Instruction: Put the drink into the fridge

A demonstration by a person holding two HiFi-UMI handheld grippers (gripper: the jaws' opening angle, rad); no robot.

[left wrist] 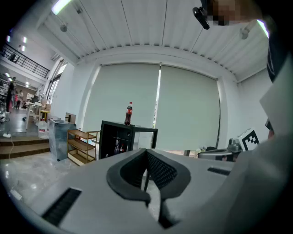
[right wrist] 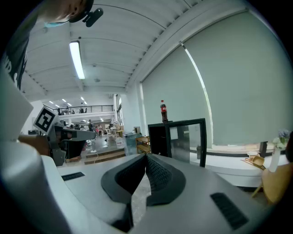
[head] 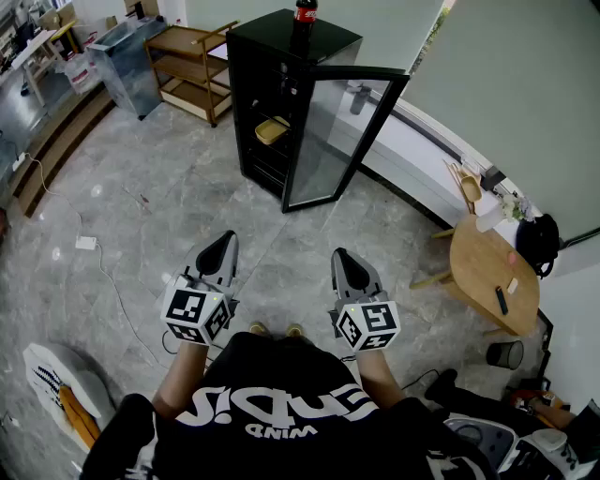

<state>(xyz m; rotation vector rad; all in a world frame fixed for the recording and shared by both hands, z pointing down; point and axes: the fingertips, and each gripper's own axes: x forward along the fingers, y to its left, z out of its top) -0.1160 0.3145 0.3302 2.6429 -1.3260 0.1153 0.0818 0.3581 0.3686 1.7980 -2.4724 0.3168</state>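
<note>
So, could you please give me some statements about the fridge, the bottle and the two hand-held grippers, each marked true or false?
1. The cola bottle stands on top of the fridge. True.
2. The fridge door is closed. False: it stands open.
3. The left hand-held gripper holds the bottle. False: its jaws are together, with nothing between them.
4. The right hand-held gripper is shut and empty. True.

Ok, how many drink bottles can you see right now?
1 for sure: a cola bottle standing on top of the black fridge, whose door is open. Small shapes inside it could be more; too small to tell.
</note>
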